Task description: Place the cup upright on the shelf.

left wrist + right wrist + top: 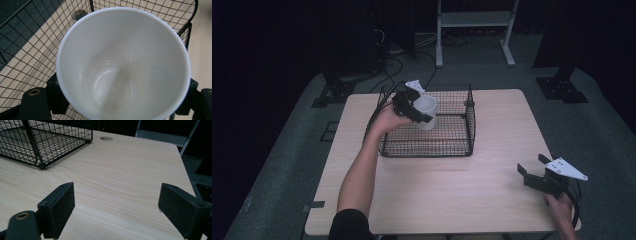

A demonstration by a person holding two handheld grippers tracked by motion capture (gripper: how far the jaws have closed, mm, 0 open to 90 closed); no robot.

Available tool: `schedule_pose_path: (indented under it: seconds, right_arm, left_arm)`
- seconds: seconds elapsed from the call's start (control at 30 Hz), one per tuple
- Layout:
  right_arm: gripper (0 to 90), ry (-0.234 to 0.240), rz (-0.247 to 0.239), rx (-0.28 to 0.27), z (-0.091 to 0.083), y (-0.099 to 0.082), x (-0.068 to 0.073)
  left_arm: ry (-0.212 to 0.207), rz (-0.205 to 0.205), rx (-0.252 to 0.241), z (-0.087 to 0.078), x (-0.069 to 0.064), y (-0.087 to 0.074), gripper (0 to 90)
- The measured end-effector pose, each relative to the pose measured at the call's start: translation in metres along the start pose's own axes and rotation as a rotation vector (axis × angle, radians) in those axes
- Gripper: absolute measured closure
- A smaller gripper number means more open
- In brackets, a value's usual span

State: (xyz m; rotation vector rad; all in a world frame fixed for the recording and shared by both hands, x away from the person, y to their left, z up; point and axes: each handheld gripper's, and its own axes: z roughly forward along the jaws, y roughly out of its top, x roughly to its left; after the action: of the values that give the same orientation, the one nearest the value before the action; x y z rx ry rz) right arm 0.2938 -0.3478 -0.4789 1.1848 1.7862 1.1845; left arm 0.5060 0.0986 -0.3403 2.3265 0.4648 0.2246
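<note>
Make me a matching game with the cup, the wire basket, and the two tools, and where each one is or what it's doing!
Things:
1. cup
2. wire basket
3. left tool
4. right tool

States:
A. open, nothing between its jaws, near the table's right edge
B. black, standing on the table
C. white, held tilted over the basket
D. shut on the cup

Pairs: 1-C, 2-B, 3-D, 4-A
</note>
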Motion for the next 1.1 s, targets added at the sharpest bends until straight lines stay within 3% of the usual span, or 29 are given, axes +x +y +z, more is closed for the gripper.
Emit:
schedule_pose_path:
  seconds: [0.47, 0.63, 0.87, 1.1]
  right_arm:
    - [13.0, -0.003, -0.003, 0.002, 0.0, 0.0, 0.0]
    - [13.0, -0.001, 0.0, 0.0, 0.0, 0.0, 0.0]
    - [13.1, -0.001, 0.0, 0.001, 0.0, 0.0, 0.0]
    - [13.0, -0.002, 0.003, 0.001, 0.0, 0.0, 0.0]
  left_arm:
    - [-0.009, -0.002, 0.037, 0.021, 0.005, -0.003, 21.2]
    - [-0.016, -0.026, 0.045, 0.029, 0.009, -0.006, 21.3]
    - [-0.04, -0.032, 0.066, 0.039, 0.012, -0.009, 21.3]
    - [-0.038, -0.034, 0.078, 0.047, 0.014, -0.012, 21.3]
